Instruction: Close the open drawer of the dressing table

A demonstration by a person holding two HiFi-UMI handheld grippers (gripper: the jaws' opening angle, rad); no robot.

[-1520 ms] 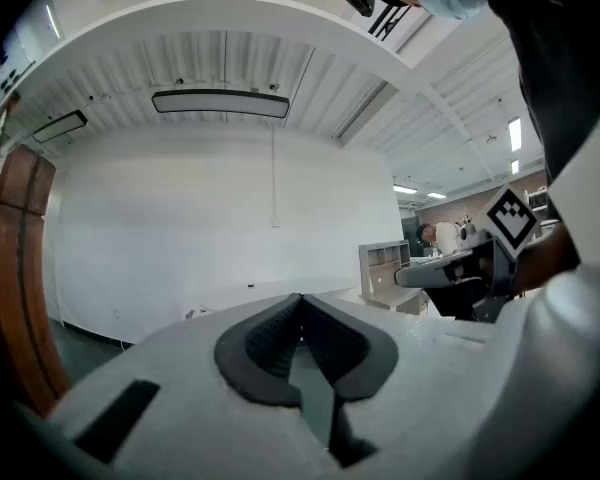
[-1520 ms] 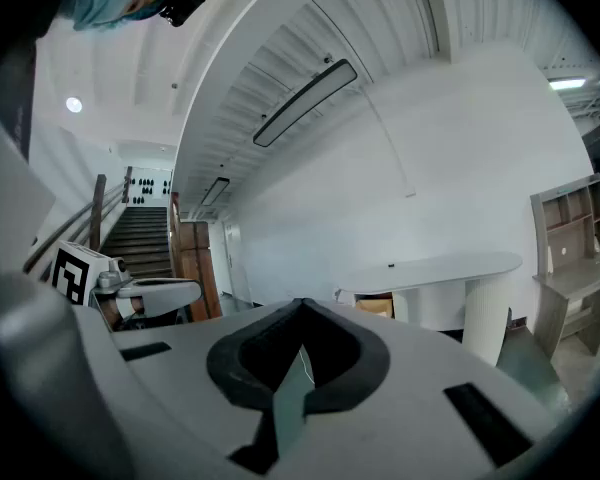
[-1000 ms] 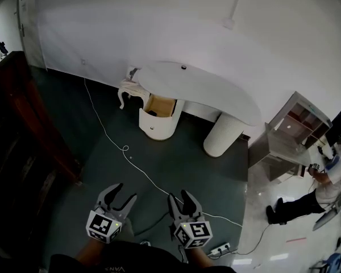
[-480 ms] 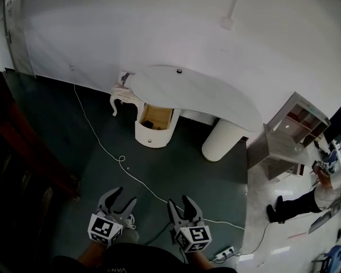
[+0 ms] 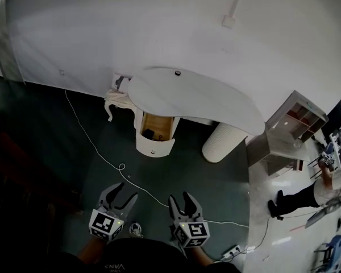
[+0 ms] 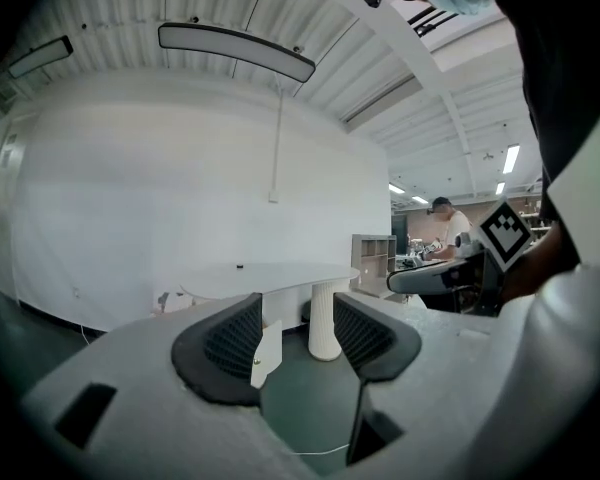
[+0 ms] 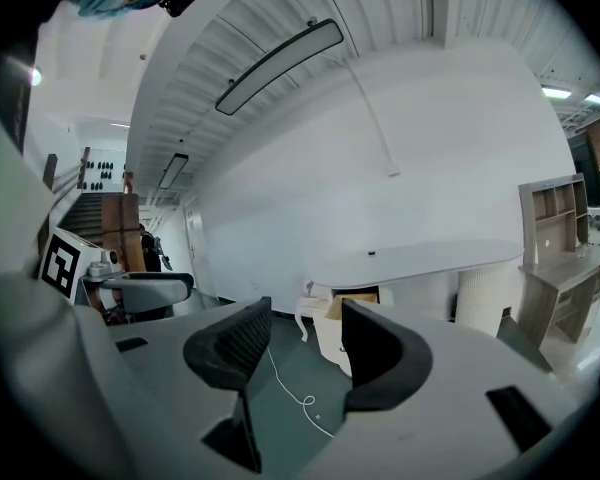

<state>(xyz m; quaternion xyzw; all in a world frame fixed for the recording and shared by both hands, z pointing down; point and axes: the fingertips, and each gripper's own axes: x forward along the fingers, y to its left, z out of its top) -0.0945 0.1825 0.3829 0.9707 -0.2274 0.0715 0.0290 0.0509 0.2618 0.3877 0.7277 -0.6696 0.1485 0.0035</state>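
Observation:
The white dressing table (image 5: 200,97) stands against the far wall. Its drawer (image 5: 157,128) is pulled out at the left end, showing a wooden inside and a rounded white front (image 5: 154,147). Both grippers hang low over the dark floor, well short of the table. My left gripper (image 5: 124,191) is open and empty. My right gripper (image 5: 181,199) is open too, with nothing between its fingers. In the left gripper view the jaws (image 6: 298,323) frame the table's pedestal (image 6: 324,326). The right gripper view looks past its jaws (image 7: 305,333) at the open drawer (image 7: 354,296).
A white cable (image 5: 110,160) runs across the floor between me and the drawer, with a power strip (image 5: 233,249) at lower right. A small white stool (image 5: 117,98) stands left of the table. A shelf unit (image 5: 299,118) and a person (image 5: 298,198) are at the right.
Both grippers have been carried forward over the floor toward the dressing table, which now sits nearer and more central. Their jaws stay apart and hold nothing.

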